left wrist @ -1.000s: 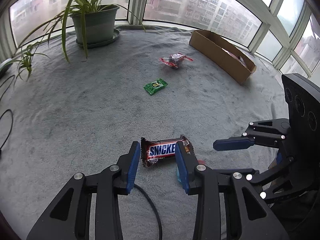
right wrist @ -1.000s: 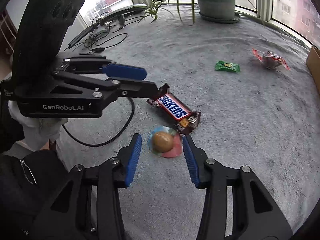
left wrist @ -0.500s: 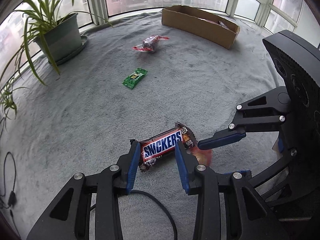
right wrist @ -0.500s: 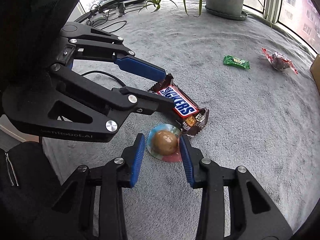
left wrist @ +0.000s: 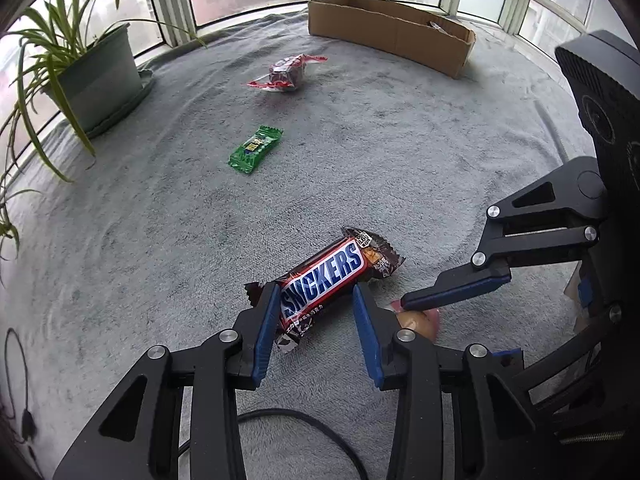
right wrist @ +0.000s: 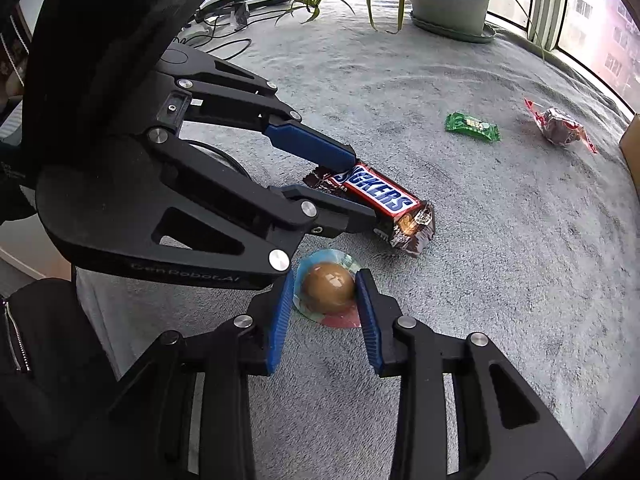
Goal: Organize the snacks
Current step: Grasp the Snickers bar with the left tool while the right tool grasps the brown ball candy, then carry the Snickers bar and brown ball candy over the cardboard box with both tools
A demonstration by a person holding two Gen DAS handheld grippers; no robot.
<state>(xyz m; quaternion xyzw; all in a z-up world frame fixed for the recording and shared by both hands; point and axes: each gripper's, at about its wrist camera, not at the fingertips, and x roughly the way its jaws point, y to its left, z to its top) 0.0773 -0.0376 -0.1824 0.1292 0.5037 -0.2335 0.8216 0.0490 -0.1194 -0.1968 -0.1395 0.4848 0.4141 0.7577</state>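
cardboard box [left wrist: 390, 34] sits open-topped at the far edge of the grey blanket [left wrist: 420, 152] by the windows; what lies inside cannot be told. left gripper [left wrist: 316, 310] straddles the snickers bar [left wrist: 326, 274] near its end, jaws opening, pads not pressing. right gripper [right wrist: 324, 292] has the round brown candy [right wrist: 329, 284] between closing jaws, contact unclear. green packet [left wrist: 256, 149] and red-wrapped sweet [left wrist: 286, 74] lie well apart on open blanket toward the box. potted plant [left wrist: 94, 76] stands at the edge.

Round snack [left wrist: 416, 320] mostly hidden behind tongs, box [right wrist: 632, 148] cut by frame edge, box contents unclear
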